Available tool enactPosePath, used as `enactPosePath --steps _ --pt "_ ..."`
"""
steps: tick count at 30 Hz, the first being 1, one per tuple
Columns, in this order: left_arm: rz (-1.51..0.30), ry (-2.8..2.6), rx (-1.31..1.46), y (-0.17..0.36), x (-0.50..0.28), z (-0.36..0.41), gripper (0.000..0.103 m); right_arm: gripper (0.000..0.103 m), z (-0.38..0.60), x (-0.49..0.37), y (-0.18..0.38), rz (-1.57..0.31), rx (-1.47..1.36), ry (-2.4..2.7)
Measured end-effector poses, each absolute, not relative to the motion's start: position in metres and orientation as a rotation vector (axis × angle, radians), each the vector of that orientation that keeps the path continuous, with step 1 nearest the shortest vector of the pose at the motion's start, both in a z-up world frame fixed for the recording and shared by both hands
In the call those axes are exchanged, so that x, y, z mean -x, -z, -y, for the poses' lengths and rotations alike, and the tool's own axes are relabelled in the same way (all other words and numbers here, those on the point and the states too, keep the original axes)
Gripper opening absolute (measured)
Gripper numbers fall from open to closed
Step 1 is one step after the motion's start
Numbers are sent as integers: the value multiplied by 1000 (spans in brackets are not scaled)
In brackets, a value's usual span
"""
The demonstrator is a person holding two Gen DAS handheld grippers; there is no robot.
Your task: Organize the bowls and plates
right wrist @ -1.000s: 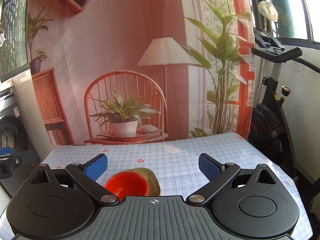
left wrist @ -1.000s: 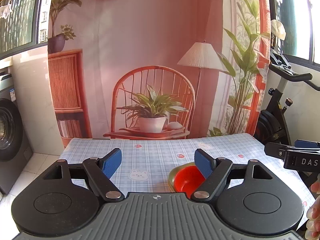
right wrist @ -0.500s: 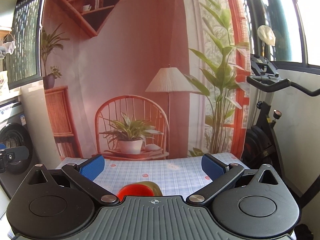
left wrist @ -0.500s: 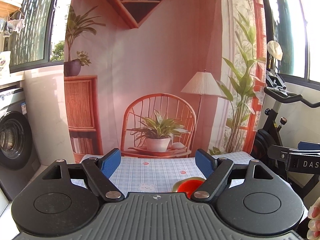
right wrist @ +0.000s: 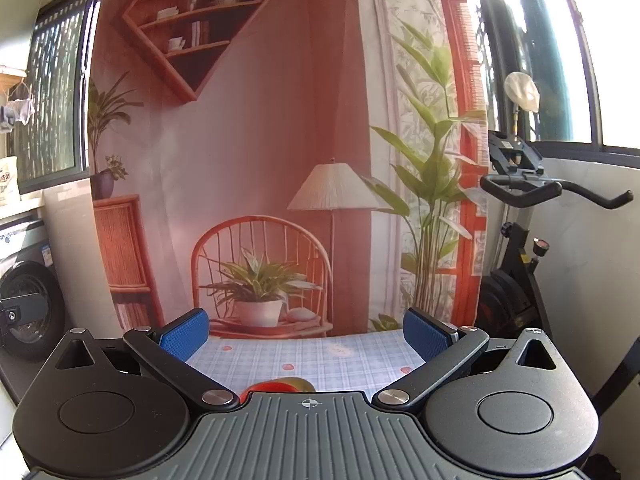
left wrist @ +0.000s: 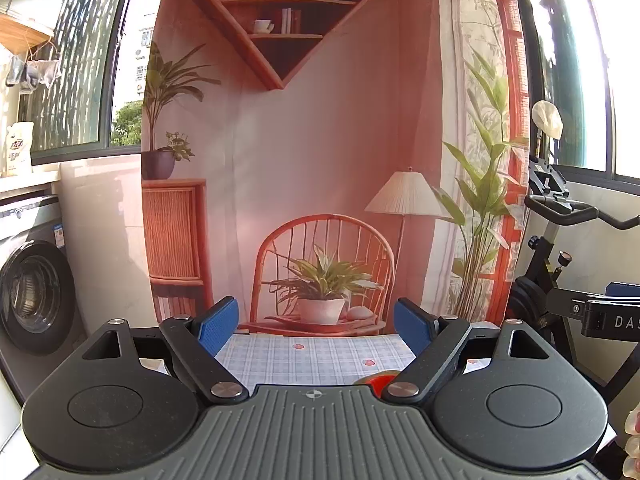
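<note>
A red bowl (left wrist: 379,381) nested in an olive-gold bowl (right wrist: 297,382) sits on the checked tablecloth (left wrist: 320,354). Only their far rims show above the gripper bodies; the red bowl (right wrist: 262,387) is nearly hidden in the right wrist view too. My left gripper (left wrist: 316,331) is open with nothing between its blue pads (left wrist: 218,330), and it is raised above and behind the bowls. My right gripper (right wrist: 305,338) is also open and empty, its pads (right wrist: 426,338) wide apart over the table. No plates are in view.
A printed backdrop (left wrist: 320,160) hangs just behind the table's far edge. An exercise bike (right wrist: 516,280) stands on the right and a washing machine (left wrist: 32,300) on the left. The other gripper (left wrist: 600,316) shows at the right edge, with a person's fingers (left wrist: 632,444) below it.
Both grippers have risen and tipped upward. The table and the nested bowls have slid down the views, and the bowls are now mostly hidden behind the gripper bodies. The jaws stay wide.
</note>
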State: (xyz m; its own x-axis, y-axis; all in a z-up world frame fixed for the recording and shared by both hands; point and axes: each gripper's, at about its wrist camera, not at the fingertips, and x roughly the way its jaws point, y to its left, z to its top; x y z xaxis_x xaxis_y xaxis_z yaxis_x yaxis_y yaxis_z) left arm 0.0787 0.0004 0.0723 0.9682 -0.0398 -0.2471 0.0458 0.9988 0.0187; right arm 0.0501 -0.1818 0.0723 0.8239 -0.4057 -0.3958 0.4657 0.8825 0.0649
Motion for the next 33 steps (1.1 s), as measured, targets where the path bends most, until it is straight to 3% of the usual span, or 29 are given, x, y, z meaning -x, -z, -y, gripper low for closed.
enactPosePath --steps 33 --pt "-241 65 6 -74 -75 -10 87 103 181 -39 -76 -381 -167 482"
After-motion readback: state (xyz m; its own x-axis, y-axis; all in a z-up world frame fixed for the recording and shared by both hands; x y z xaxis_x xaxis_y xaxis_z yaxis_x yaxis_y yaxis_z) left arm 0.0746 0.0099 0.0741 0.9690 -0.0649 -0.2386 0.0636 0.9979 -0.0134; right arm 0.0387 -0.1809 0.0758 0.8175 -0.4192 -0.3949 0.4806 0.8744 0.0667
